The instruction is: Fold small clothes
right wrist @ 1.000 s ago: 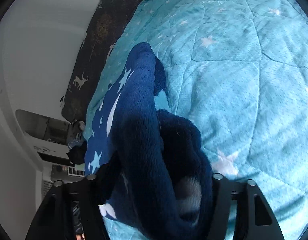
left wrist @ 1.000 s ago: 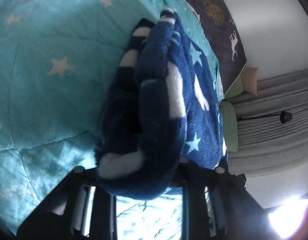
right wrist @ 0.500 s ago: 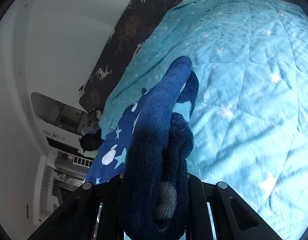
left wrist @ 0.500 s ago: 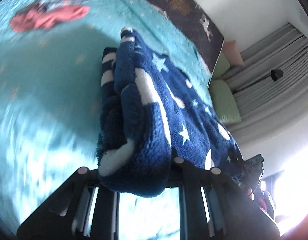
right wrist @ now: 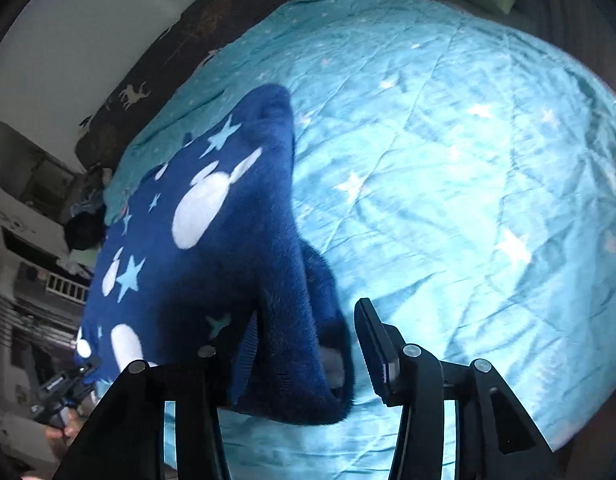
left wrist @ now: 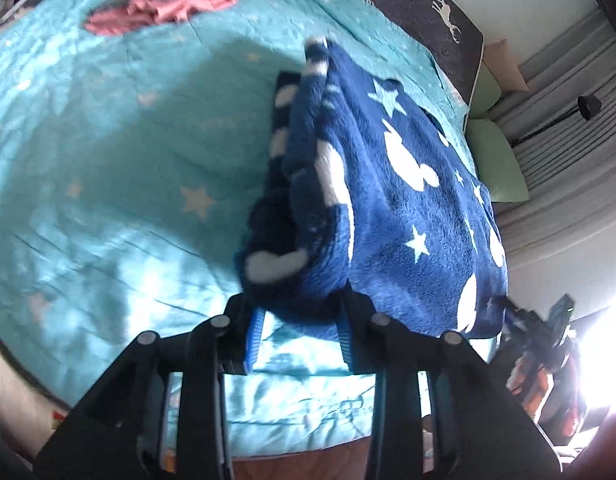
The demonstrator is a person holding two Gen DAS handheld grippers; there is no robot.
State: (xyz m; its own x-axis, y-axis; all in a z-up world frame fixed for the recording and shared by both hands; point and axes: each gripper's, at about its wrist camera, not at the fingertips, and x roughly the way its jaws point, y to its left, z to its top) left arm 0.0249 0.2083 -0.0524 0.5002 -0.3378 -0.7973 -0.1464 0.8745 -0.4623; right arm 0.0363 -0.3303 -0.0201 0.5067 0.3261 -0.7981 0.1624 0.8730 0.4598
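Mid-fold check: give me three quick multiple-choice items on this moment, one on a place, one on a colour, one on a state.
1. Where does the pink garment lie?
A. On the teal quilt, apart from the navy fleece garment
B. On top of the navy fleece garment
C. Between gripper fingers

2. What colour are the shapes on the navy fleece garment?
A. Red
B. White and pale blue
C. Yellow

3. How is the right gripper?
A. Shut on the pink garment
B. Shut with nothing in it
C. Open, with the navy fleece garment between its fingers

Key: 1 A, bare quilt shows between the two garments. 2 B, white moons and pale stars show in both views. 3 C, its jaws have just been opening, and a gap shows beside one finger.
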